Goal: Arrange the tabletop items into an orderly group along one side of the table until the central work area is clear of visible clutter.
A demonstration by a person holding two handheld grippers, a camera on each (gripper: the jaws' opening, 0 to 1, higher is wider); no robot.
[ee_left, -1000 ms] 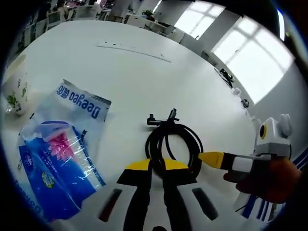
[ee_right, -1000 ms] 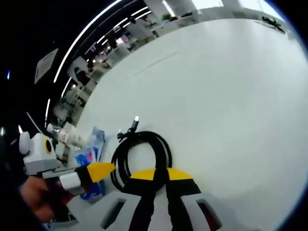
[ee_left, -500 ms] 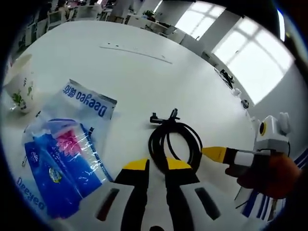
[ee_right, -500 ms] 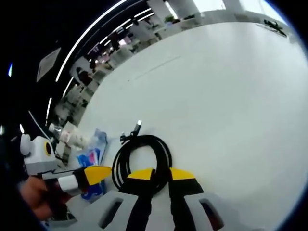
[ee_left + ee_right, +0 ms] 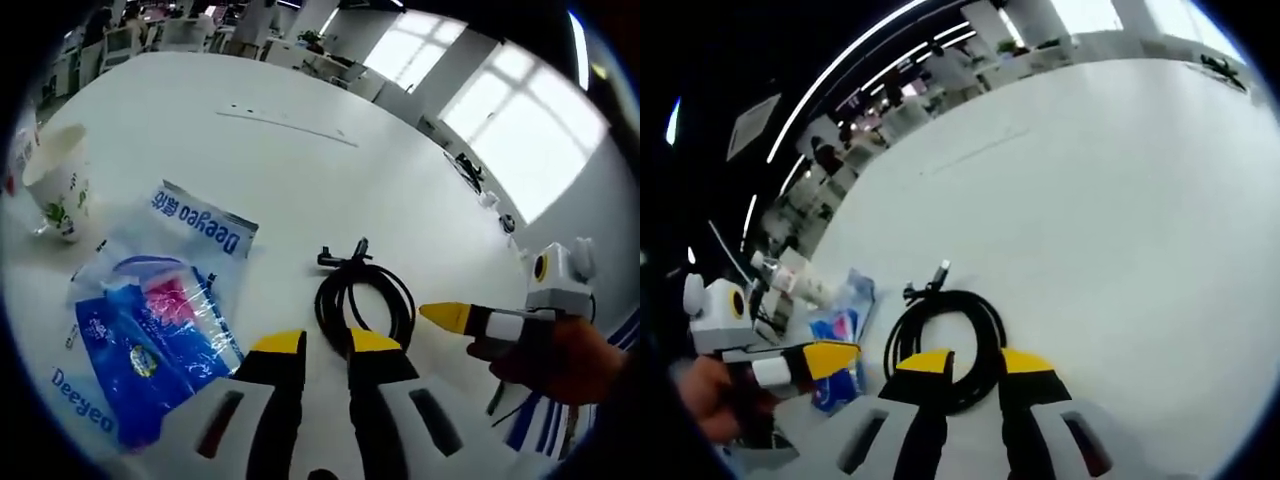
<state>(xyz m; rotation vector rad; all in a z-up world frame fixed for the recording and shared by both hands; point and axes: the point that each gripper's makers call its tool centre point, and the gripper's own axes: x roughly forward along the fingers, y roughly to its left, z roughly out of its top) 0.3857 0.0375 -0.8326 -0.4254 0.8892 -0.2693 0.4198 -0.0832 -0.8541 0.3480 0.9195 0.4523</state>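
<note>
Big white bench (image 5: 300,170); both tongs, left (image 5: 326,342) and right (image 5: 975,361), spread beside the coiled cable (image 5: 362,300). Straddle one strand, pinch, then drag.

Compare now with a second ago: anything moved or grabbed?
Both grippers have backed away slightly from the coiled black cable; left gripper and right gripper now show a wider gap between their fingers. Nothing grabbed. Cable, blue wipes packet and paper cup lie unmoved on the white table.
</note>
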